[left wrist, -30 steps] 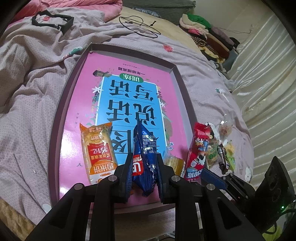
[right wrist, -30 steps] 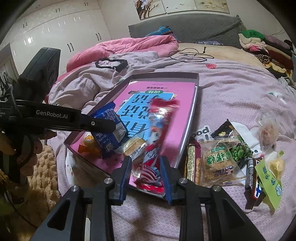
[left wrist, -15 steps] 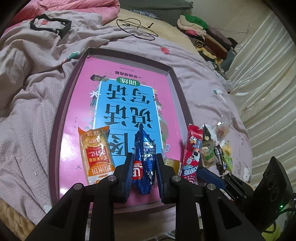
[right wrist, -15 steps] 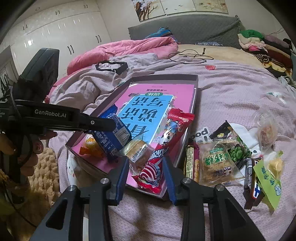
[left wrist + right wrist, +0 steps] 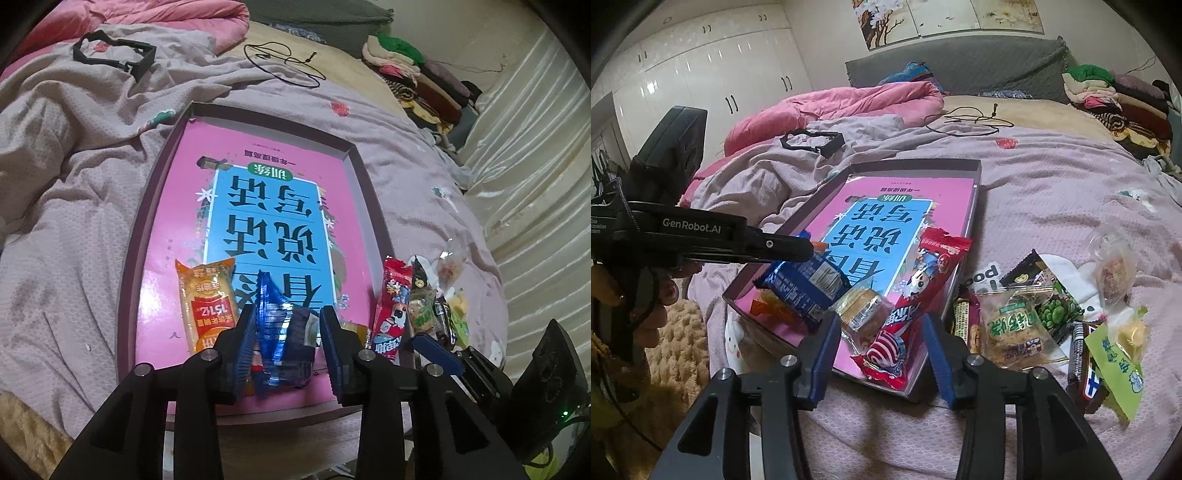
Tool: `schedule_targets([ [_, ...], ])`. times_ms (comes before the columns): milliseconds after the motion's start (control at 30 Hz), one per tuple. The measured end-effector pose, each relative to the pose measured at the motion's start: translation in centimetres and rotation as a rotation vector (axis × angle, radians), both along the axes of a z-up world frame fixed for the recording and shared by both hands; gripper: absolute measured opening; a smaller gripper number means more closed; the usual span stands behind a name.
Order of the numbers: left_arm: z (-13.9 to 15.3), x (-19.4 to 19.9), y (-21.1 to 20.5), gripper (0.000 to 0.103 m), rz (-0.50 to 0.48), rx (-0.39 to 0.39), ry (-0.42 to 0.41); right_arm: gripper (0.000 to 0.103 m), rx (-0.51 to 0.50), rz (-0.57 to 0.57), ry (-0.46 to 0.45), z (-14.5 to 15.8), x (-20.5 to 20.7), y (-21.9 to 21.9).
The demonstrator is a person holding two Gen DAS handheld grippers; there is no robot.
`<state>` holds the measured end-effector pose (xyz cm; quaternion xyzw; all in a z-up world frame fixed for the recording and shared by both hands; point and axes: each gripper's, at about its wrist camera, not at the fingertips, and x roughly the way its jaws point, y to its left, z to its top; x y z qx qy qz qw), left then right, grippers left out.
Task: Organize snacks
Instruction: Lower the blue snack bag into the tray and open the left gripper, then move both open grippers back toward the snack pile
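Note:
A shallow box (image 5: 144,236) (image 5: 975,206) with a pink and blue printed floor lies on the bed. My left gripper (image 5: 290,332) is open, with a blue snack pack (image 5: 280,343) (image 5: 805,284) lying loose between its jaws at the box's near end. An orange snack pack (image 5: 207,299) lies left of it. My right gripper (image 5: 881,339) is open around a red snack pack (image 5: 916,295) (image 5: 391,314) that rests over the box's right wall. A small yellow wrapped cake (image 5: 860,310) lies beside it.
Several loose snacks lie on the bedspread right of the box: a clear pack with green print (image 5: 1015,328), a black and green pack (image 5: 1045,291), a chocolate bar (image 5: 1086,369). A black frame (image 5: 110,55), a cable (image 5: 284,62) and folded clothes (image 5: 417,74) lie farther back.
Both grippers opened. The left let go of the blue pack, which now lies in the box. The right let go of the red pack, which settled on the box's right wall.

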<state>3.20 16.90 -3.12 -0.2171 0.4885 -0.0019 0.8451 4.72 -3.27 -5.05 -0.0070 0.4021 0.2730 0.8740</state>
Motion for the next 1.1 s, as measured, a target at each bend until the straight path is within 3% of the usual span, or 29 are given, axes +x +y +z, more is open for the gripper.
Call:
schedule_targets([
  [200, 0.5, -0.2, 0.2, 0.038, 0.01, 0.006, -0.01, 0.048, 0.006, -0.009, -0.011, 0.3, -0.1, -0.4],
  [267, 0.8, -0.3, 0.1, 0.047, 0.01, 0.008, -0.018, 0.048, 0.007, -0.011, -0.013, 0.4, -0.1, -0.4],
  [400, 1.4, -0.4, -0.1, 0.051, 0.006, 0.01, -0.035, 0.048, 0.001, -0.011, -0.024, 0.6, -0.3, -0.5],
  [800, 3.2, -0.7, -0.7, 0.074, 0.008, 0.032, -0.085, 0.057, -0.011, -0.015, -0.079, 1.6, -0.8, -0.6],
  [1100, 4.1, -0.8, -1.8, 0.078, -0.015, 0.058, -0.102, 0.066, -0.033, -0.022, -0.13, 2.5, -1.3, -0.6],
])
